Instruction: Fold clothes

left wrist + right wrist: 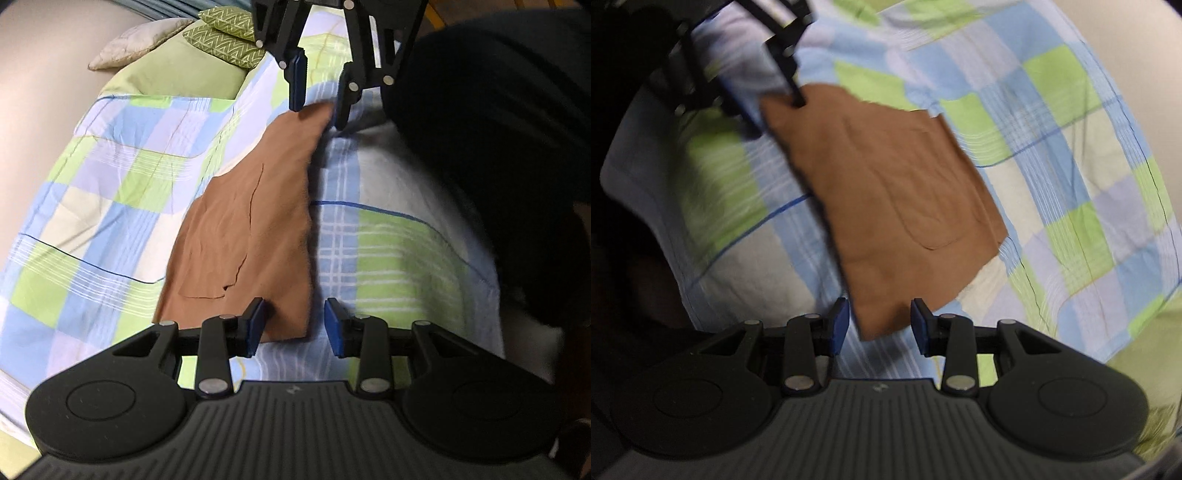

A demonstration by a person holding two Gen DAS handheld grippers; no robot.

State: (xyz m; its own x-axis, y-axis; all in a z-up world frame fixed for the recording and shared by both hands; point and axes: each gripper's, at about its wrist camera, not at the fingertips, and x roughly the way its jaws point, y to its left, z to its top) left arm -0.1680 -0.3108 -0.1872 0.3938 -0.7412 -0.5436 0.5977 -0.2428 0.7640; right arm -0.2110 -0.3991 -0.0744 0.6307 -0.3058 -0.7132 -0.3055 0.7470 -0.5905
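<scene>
A brown garment (255, 221) lies flat on a bed under a checked blue, green and white cover (110, 192); seams and a pocket outline show on it. My left gripper (295, 319) stands open with the cloth's near corner between its blue pads, untouched by either. At the far corner, my right gripper (320, 105) is also open, straddling the cloth's edge. In the right wrist view the brown garment (897, 199) runs from my right gripper (880, 315) to the blurred left gripper (774, 110) at its opposite corner.
Green patterned pillows (221, 44) and a beige cushion (136, 44) sit at the head of the bed by a plain wall (37, 92). A person's dark clothing (498, 129) fills the right side. The checked cover (1052, 166) spreads wide beyond the cloth.
</scene>
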